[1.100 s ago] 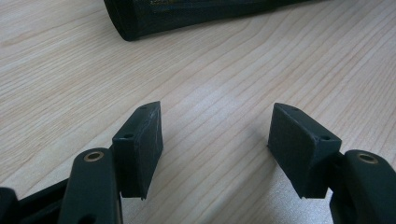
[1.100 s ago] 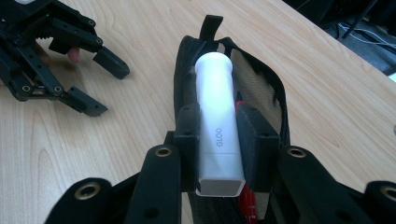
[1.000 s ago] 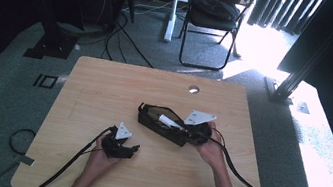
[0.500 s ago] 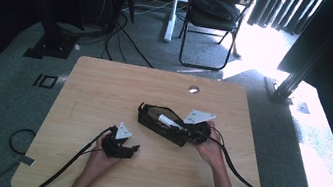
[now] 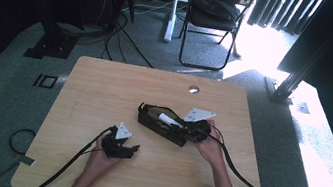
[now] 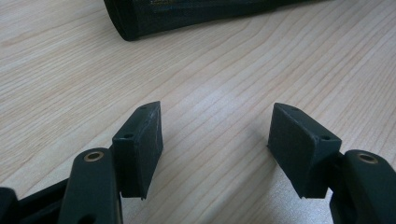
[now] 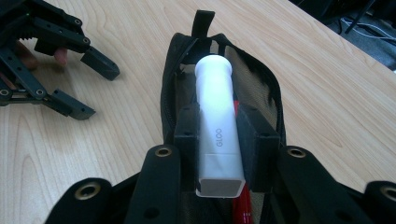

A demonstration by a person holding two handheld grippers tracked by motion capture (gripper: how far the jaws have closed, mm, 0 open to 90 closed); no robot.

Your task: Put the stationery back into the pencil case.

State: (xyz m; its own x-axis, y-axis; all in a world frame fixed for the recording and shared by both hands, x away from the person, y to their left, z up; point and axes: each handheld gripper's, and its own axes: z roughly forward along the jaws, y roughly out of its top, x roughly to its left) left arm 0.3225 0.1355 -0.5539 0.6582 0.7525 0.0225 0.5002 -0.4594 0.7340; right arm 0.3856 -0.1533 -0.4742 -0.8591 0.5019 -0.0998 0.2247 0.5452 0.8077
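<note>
Hidden or cut off: in the right gripper view the white glue stick (image 7: 217, 122) runs past the bottom of the black mesh pouch (image 7: 261, 88), its square end clear of the pads; a red item (image 7: 241, 211) under it is mostly covered, and I cannot tell what it is. The pouch interior is dark and unreadable. In the left gripper view, the pouch (image 6: 196, 14) shows as a rounded corner cut by the top edge.

Tools: right tool (image 7: 218, 140) is clamped on the glue stick, one pad on each side of the tube, directly over the open pouch. Left tool (image 5: 120, 146) rests on the counter (image 5: 104, 89) at about 7 o'clock from the pouch, jaws apart, bare wood between them, apart from the pouch.

Surroundings: a folding chair (image 5: 215, 10) stands on the floor at 12 o'clock beyond the counter, with cables (image 5: 123, 31) on grey carpet at 11 o'clock. A round grommet hole (image 5: 194, 89) sits near the counter's far edge. Nothing lies between the left tool and the pouch.

Materials: counter is pale wood-grain laminate. Pouch is soft black mesh with a zipper rim and a pull tab (image 7: 203, 21). Glue stick is a smooth matte tube with a flared round cap, lettered "GLOO".
</note>
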